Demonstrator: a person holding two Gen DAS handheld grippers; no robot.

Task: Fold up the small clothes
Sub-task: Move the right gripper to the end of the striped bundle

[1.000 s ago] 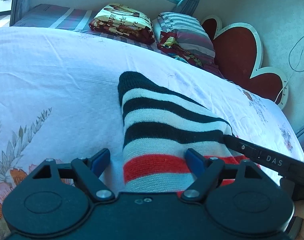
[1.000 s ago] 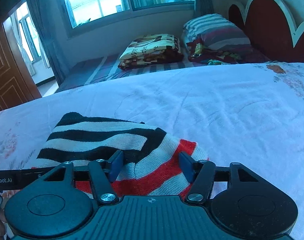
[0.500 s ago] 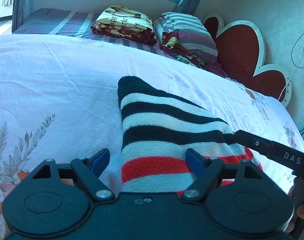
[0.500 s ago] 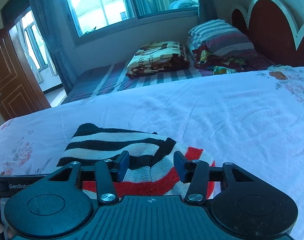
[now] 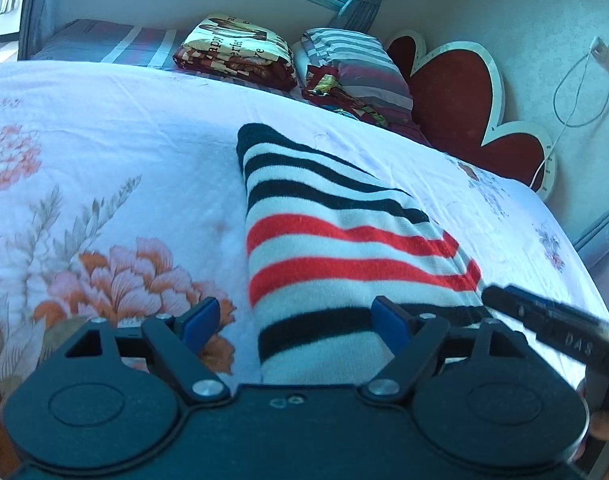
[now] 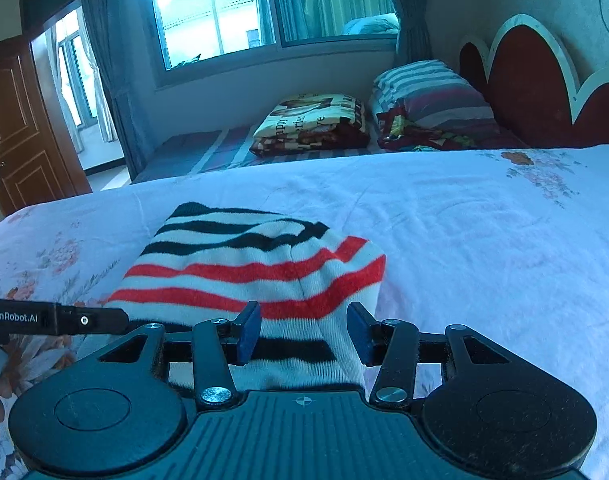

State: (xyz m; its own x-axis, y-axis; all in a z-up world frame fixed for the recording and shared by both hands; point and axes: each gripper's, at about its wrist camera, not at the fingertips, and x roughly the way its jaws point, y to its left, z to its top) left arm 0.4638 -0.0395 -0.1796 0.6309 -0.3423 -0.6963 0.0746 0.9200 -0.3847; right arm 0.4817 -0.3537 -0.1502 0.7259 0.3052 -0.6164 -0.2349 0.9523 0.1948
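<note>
A small knit garment (image 5: 336, 236) with black, white and red stripes lies folded on the white floral bedsheet (image 5: 104, 128). My left gripper (image 5: 292, 320) is open over the garment's near left edge, its fingers wide apart and holding nothing. My right gripper (image 6: 304, 332) is open over the garment (image 6: 248, 264) at its near right edge, its blue pads on either side of the cloth without pinching it. The right gripper's finger shows at the right in the left wrist view (image 5: 544, 316). The left gripper's finger shows at the left in the right wrist view (image 6: 56, 320).
Folded blankets (image 6: 312, 124) and a striped pillow (image 6: 428, 96) sit at the far side of the bed. A red scalloped headboard (image 6: 536, 88) stands to the right. A window (image 6: 240, 4) and a wooden door (image 6: 20, 120) lie beyond.
Both grippers have drawn back toward me, so more of the garment's near end, with two red stripes and a black one, now shows ahead of them. The garment itself has stayed in place.
</note>
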